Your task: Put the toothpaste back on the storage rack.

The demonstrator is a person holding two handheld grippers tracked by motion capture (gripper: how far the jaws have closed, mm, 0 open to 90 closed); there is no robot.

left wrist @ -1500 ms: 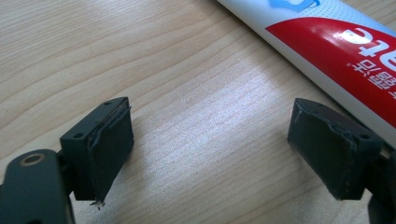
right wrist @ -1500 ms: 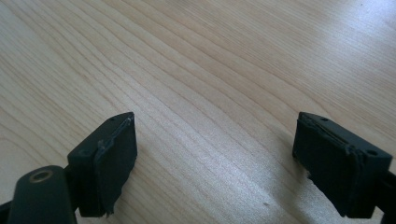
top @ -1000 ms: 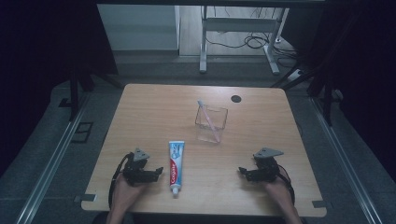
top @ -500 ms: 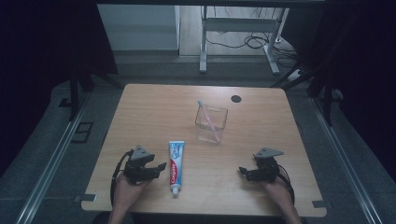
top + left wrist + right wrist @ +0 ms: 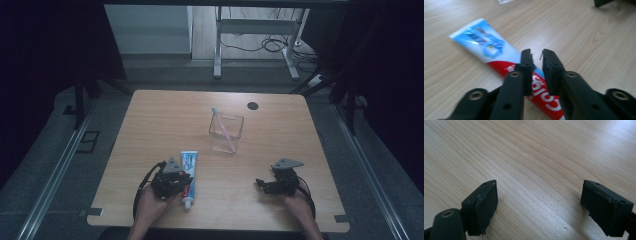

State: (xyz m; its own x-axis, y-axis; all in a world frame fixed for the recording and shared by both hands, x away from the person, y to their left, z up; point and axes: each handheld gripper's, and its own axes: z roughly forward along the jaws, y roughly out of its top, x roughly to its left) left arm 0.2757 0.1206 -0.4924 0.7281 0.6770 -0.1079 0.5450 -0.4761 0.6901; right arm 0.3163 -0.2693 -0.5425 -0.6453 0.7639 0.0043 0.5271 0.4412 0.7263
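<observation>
A blue, white and red toothpaste tube [image 5: 189, 167] lies flat near the table's front left, cap toward the front edge. My left gripper [image 5: 185, 179] reaches it from the left. In the left gripper view the tube [image 5: 486, 46] runs under my left gripper [image 5: 536, 53], whose jaws stand nearly together with only a thin slit between them, above the tube's red part. My right gripper [image 5: 260, 184] rests at the front right, and in its own view the right gripper [image 5: 539, 195] is wide open over bare wood.
A clear square cup [image 5: 226, 134] holding a pink toothbrush [image 5: 222, 125] stands mid-table, beyond the tube. A black round grommet [image 5: 253, 105] sits near the far edge. The wooden table [image 5: 165, 120] has dark floor and metal rails around it.
My left gripper has slid right, up to the toothpaste tube. The right gripper has stayed where it was.
</observation>
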